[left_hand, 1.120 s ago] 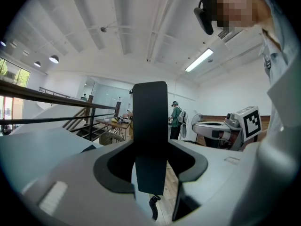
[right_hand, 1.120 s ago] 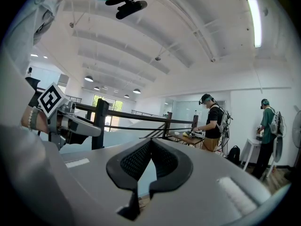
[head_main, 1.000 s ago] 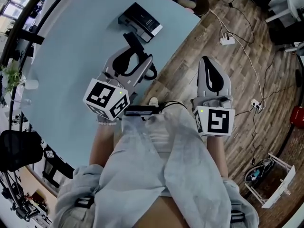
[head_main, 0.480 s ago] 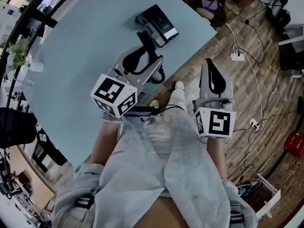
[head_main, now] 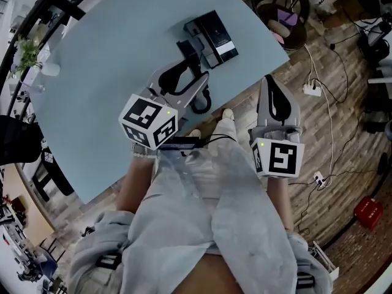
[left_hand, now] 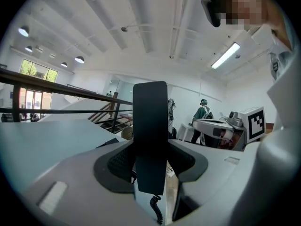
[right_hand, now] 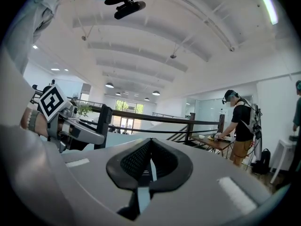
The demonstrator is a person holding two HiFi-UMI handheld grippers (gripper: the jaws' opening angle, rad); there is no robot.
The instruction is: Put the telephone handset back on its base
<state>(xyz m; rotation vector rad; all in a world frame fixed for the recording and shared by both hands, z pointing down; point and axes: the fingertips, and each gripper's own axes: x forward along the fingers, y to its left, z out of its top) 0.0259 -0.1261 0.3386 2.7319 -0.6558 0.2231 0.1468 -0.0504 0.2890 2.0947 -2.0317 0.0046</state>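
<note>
Black against the pale blue table (head_main: 98, 84), the telephone handset (head_main: 188, 52) is clamped upright between the left gripper's (head_main: 185, 73) jaws, which press on its lower half while its upper end rises past their tips and its coiled cord (left_hand: 157, 212) hangs below. Just ahead of those tips and slightly to their right, the telephone base (head_main: 215, 37) sits near the table's edge, close to the handset's far end. Well to the right, the right gripper (head_main: 273, 83) hangs over the wooden floor (head_main: 318, 139), jaws together with nothing between them.
</note>
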